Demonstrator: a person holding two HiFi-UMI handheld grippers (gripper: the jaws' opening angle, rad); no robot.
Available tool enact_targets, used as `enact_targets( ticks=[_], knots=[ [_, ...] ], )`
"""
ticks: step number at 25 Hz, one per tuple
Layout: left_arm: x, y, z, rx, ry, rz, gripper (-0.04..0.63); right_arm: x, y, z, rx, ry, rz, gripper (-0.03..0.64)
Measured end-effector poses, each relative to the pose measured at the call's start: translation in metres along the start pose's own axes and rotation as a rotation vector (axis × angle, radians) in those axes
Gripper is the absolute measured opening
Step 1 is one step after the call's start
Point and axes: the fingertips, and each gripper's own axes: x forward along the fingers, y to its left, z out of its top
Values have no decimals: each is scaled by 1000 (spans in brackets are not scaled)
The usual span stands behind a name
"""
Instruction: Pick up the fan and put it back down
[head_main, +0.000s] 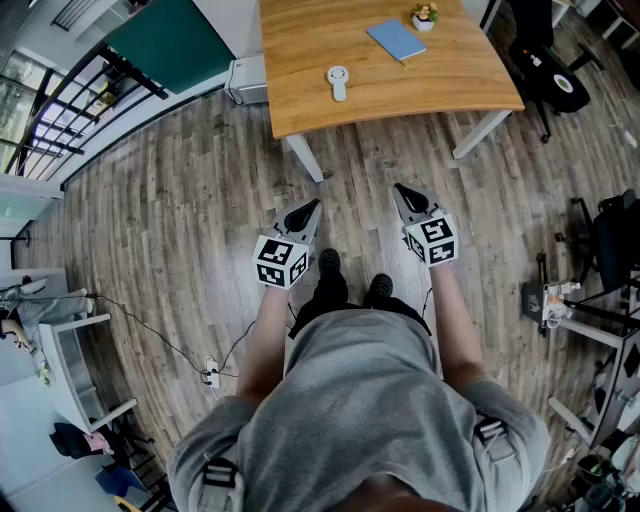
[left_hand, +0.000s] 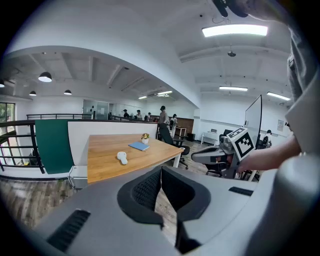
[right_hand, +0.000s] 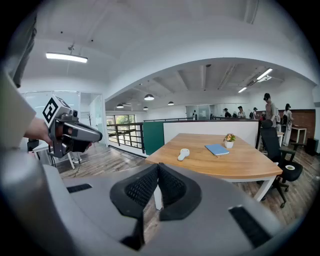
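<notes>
Holding both claws side by side, we find the left gripper and right gripper each closed tight, nothing between the jaws. Ahead of both tips, well apart from them, the white fan lies flat on the wooden table. Beyond it sit a blue notebook and a small potted plant.

Your head camera looks steeply down from high above, while the cameras on your left gripper and right gripper look forward along their jaws, all three sharing the wooden table some way ahead.
</notes>
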Motion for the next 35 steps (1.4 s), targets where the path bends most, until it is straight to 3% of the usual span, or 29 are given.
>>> enact_targets(
  ticks=[9,19,23,28,35],
  knots=[
    [-5,-21,11,9,-53,35,21,-20,3,16,-53,-33,38,5],
    [10,-44,20,12,-73,54,23,-39,-24,14,-53,-48,34,6],
    [13,-45,23,18,-78,56,23,-41,-20,24,-35,-101,93,12],
    [17,-49,28,11,-94,43,35,-40,-18,26,-39,-115,128,92],
    [24,-61,30,36,-79,15,147,-42,-25,25,-36,-115,119,210]
  ],
)
